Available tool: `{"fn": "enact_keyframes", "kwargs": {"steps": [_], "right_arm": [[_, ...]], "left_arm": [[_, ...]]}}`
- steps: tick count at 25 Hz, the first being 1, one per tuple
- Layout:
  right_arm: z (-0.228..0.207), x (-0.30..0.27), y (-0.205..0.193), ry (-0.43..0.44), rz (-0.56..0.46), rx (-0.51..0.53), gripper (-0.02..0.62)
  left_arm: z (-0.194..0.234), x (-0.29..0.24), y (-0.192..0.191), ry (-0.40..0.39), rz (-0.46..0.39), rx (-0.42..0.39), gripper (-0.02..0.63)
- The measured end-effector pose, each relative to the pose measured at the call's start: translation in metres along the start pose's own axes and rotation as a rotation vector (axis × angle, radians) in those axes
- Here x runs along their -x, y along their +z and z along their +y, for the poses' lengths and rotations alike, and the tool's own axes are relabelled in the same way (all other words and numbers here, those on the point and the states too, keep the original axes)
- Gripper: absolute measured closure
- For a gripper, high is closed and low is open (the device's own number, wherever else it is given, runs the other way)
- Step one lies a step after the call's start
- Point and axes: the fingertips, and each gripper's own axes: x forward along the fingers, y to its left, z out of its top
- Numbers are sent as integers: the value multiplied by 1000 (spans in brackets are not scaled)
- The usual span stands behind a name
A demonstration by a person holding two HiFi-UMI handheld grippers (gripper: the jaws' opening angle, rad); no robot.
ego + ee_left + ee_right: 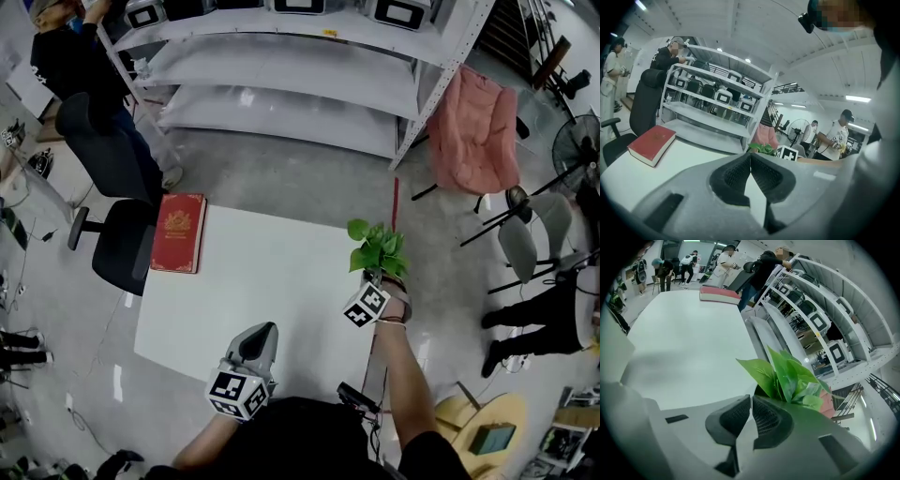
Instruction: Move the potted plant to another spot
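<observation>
Grey floor surrounds the white table below you, with metal shelves across the top of the head view and a red book on the table's upper left corner. At the table's right edge is the potted plant. Its pot is mostly hidden under the leaves and behind your right gripper, so you cannot tell from above whether it rests on the table or hangs just off the edge.

Your right forearm reaches up from the lower right of the frame, almost straight, to the pot. Your left gripper sits low at the bottom centre, over the table's near edge, and points toward the shelves. Your body cuts off the arm behind it.

Only the right gripper view shows that claw's jaws, drawn to a thin slit, with the pot's dark rim right at their tips and the leaves rising just beyond; they appear to pinch the rim. In the left gripper view the jaw tips meet on nothing, and the plant peeks over them, well apart.
</observation>
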Motion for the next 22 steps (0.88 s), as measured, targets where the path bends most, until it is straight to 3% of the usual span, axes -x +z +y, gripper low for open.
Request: {"fn": "enact_keyframes", "kwargs": {"steps": [22], "right_arm": [[-28, -53, -3, 14, 8, 39, 581]], "left_arm": [[6, -25, -15, 16, 53, 16, 589]]}}
